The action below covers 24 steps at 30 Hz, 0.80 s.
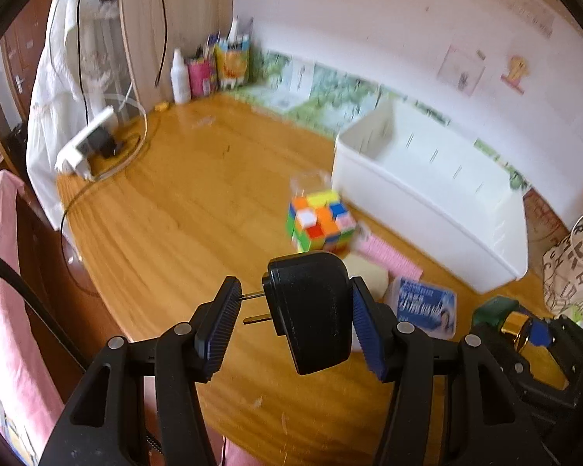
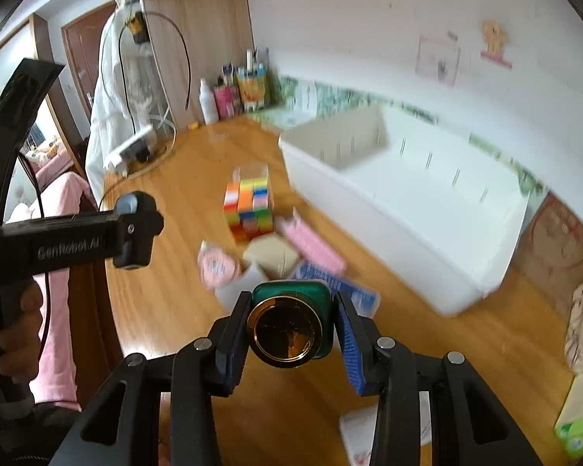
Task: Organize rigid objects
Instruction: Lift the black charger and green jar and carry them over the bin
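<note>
My left gripper [image 1: 295, 324] is shut on a black plug adapter [image 1: 311, 310], its prongs touching the left pad, held above the wooden table [image 1: 182, 209]. My right gripper [image 2: 289, 328] is shut on a green bottle with a gold cap [image 2: 287, 326]; it also shows at the right edge of the left wrist view [image 1: 519, 324]. A white storage bin [image 1: 435, 190] stands ahead on the right, also in the right wrist view [image 2: 404, 202]. A colourful puzzle cube [image 1: 320, 219] sits before it, also in the right wrist view [image 2: 250, 206].
Near the cube lie a pink comb [image 2: 315, 246], a beige block [image 2: 270, 258], a pink round case [image 2: 217, 266] and a blue-labelled plastic box [image 1: 423, 306]. A power strip with cables [image 1: 87, 145] lies far left. Bottles and cartons [image 1: 210, 66] stand by the wall.
</note>
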### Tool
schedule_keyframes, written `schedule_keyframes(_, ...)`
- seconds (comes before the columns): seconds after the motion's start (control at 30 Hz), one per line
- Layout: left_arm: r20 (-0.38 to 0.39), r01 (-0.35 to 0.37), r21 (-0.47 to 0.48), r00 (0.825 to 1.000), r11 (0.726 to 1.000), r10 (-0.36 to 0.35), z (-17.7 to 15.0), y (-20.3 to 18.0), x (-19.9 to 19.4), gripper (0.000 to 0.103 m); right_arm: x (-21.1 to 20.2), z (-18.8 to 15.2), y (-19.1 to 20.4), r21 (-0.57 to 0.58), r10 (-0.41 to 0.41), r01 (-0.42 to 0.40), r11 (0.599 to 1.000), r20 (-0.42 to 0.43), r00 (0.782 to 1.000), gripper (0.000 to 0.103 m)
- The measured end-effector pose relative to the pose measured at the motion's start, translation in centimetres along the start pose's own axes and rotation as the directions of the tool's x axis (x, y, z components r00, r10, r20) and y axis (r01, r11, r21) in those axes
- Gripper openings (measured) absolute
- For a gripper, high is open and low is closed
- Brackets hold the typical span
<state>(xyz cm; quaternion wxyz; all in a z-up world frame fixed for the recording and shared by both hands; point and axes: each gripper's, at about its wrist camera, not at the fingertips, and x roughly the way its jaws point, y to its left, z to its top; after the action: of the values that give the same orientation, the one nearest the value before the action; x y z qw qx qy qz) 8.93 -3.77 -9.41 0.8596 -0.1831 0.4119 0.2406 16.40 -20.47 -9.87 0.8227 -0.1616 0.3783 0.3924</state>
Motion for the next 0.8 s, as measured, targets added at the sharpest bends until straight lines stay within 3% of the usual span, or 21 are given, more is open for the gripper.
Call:
schedule_keyframes(0.27,0.144,0.039,0.045,0.988,0.998,-0.045,3.3,-0.2,-1.5,0.060,-0.9,2.5,-0.7,0.018,-0.067,0.065,0.998,0.151,0.986,0.042)
schedule_keyframes(0.5,0.249,0.052,0.150,0.964,0.987,-0.088,5.7,-1.1,-1.7,0.060,-1.0,3.9,-1.6,0.046,-0.149,0.142,0.989,0.233,0.961,0.042)
schedule_keyframes(0.8,0.271,0.059,0.285,0.952,0.957,-0.139,8.6,-2.5,0.0,0.060,0.4,5.2,-2.5,0.108,-0.241,0.220,0.970,0.265,0.934,0.042)
